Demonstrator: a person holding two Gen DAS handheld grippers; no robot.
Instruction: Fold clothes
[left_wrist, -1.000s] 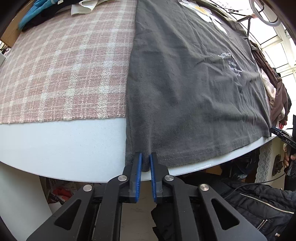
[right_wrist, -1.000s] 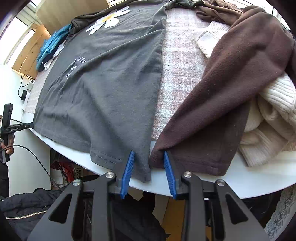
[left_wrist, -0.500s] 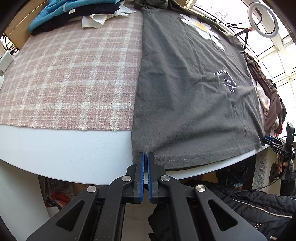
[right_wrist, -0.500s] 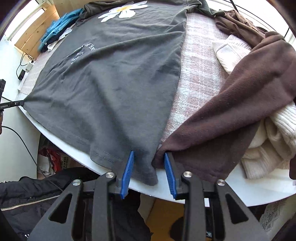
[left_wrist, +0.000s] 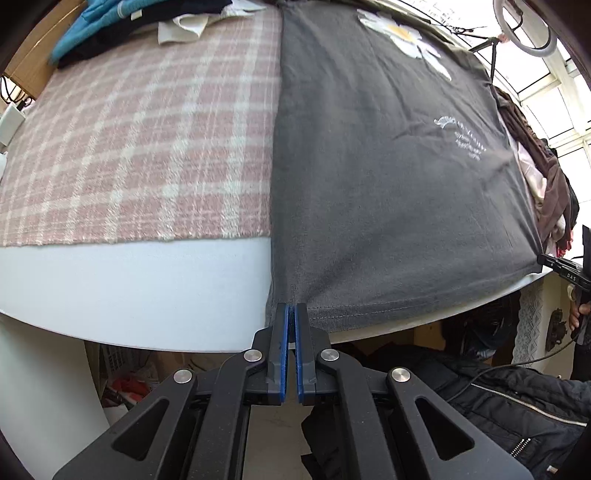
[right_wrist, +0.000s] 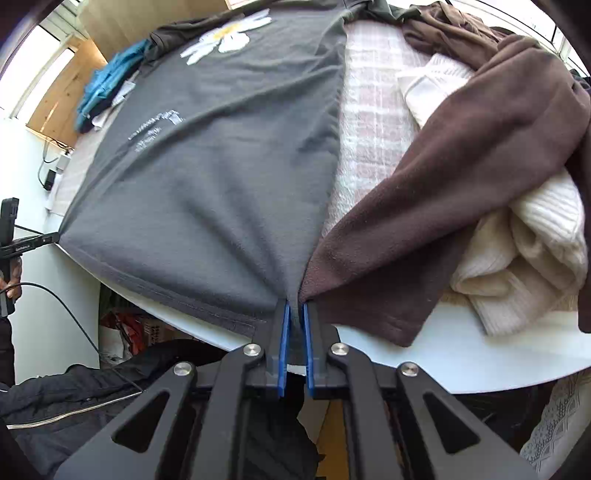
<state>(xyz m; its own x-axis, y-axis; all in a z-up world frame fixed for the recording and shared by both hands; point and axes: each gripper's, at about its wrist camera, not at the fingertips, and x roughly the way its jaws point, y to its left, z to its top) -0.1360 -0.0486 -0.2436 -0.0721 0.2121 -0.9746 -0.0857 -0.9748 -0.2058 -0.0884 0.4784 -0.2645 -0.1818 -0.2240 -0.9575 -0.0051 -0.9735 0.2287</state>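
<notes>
Through my left wrist camera, my left gripper (left_wrist: 291, 314) was clenched on the hem corner of the grey T-shirt (left_wrist: 388, 177), which ran lengthwise away toward twelve o'clock over the plaid cloth (left_wrist: 140, 147) on the white tabletop (left_wrist: 147, 288); a stack of folded clothes (left_wrist: 110, 29) sat at eleven. Through my right wrist camera, my right gripper (right_wrist: 294, 314) was clamped on the opposite hem corner, the shirt spreading toward eleven o'clock. A brown fleece (right_wrist: 443, 192) touched the shirt's edge at one o'clock, with a cream knit (right_wrist: 524, 258) beyond it, likely crowding any fold toward that side.
</notes>
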